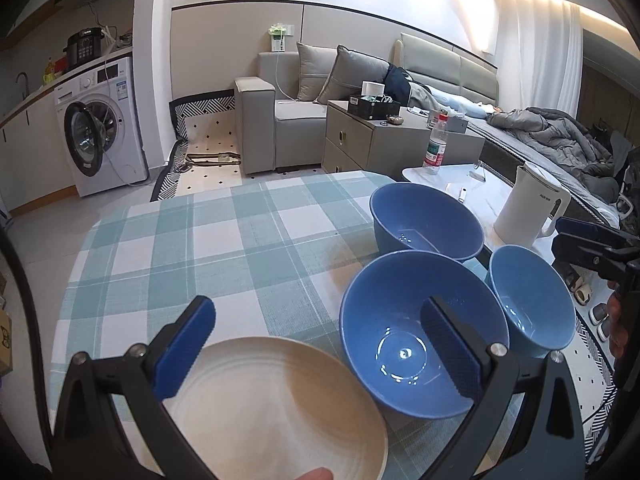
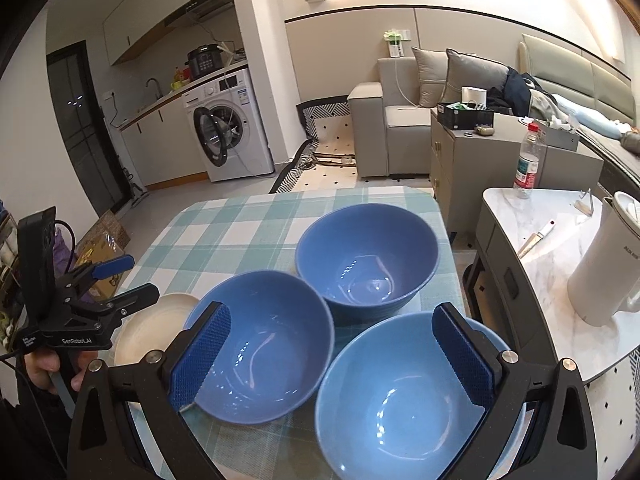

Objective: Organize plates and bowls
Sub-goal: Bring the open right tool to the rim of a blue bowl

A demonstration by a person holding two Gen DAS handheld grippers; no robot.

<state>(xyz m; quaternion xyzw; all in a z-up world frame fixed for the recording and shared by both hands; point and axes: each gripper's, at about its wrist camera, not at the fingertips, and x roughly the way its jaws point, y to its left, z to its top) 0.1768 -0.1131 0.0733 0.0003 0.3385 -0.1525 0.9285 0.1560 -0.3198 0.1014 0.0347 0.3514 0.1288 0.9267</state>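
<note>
Three blue bowls stand on the checked tablecloth (image 1: 224, 248): a far bowl (image 1: 426, 226) (image 2: 368, 258), a middle bowl (image 1: 404, 332) (image 2: 264, 344) and a near right bowl (image 1: 528, 300) (image 2: 404, 396). A cream plate (image 1: 276, 408) (image 2: 148, 328) lies to the left of them. My left gripper (image 1: 316, 344) is open above the plate and the middle bowl, holding nothing. My right gripper (image 2: 332, 356) is open above the middle and near right bowls, holding nothing. The left gripper (image 2: 120, 276) shows at the left of the right wrist view.
A white kettle (image 2: 604, 264) and a plastic bottle (image 2: 528, 160) stand on a marble side table (image 2: 556, 280) right of the cloth. A grey cabinet (image 2: 472, 160), sofa (image 2: 404, 120) and washing machine (image 2: 228, 124) stand beyond.
</note>
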